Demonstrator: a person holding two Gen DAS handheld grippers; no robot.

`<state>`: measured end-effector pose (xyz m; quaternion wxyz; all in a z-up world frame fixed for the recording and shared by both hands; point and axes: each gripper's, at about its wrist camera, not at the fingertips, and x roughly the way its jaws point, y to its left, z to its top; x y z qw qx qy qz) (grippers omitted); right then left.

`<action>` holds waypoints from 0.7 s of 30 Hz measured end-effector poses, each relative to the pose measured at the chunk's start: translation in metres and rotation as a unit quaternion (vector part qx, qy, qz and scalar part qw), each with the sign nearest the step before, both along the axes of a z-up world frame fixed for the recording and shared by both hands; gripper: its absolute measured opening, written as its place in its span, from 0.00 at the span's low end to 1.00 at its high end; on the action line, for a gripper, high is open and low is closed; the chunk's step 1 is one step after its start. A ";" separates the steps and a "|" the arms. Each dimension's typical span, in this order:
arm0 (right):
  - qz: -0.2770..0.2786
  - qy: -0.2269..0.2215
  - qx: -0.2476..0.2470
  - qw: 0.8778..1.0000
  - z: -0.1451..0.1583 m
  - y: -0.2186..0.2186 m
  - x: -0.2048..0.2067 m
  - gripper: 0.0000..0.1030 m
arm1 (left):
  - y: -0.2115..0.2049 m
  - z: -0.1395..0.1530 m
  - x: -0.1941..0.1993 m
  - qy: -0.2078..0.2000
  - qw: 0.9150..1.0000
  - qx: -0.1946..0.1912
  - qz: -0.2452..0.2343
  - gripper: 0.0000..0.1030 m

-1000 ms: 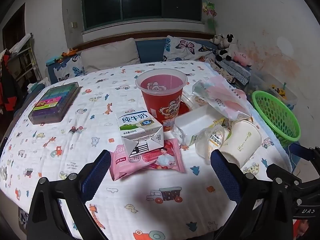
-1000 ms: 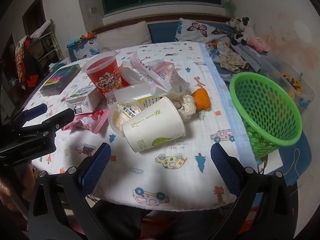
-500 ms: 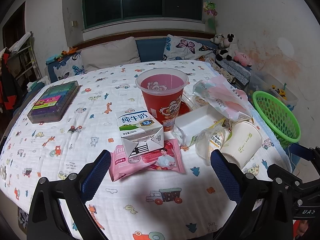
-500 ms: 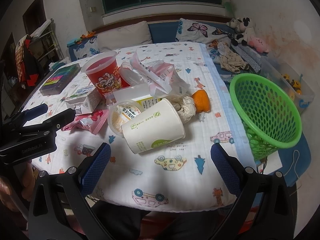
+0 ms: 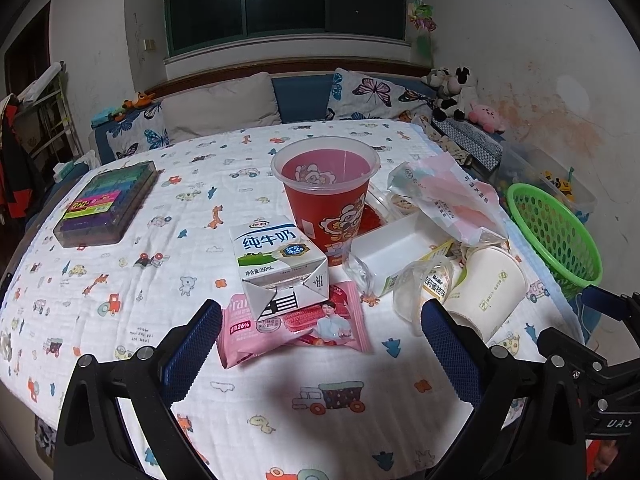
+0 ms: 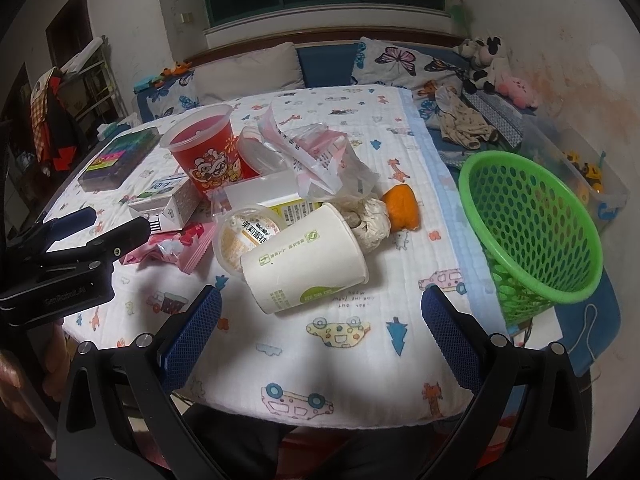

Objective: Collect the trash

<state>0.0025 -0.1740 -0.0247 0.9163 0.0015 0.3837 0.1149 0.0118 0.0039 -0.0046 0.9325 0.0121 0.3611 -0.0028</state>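
both grippers agape before table trash (image 6: pixel 304 256)

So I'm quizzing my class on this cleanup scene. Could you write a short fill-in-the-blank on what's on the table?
1. The milk carton rests on a ____ wrapper.
2. The white paper cup lies on its ____.
3. The basket beside the table is ____.
4. Both the left gripper and the right gripper are ____.

Missing words: pink; side; green; open
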 end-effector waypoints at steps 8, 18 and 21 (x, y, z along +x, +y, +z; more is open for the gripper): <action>0.003 -0.002 -0.003 1.000 0.003 0.001 0.004 0.96 | 0.000 0.001 0.004 0.000 1.000 -0.001 0.000 0.94; 0.011 -0.007 -0.007 1.000 0.009 0.002 0.013 0.96 | 0.002 0.004 0.012 -0.001 1.000 0.000 0.001 0.94; 0.017 -0.011 -0.012 1.000 0.012 0.004 0.019 0.96 | 0.006 0.004 0.017 0.000 1.000 -0.003 0.002 0.94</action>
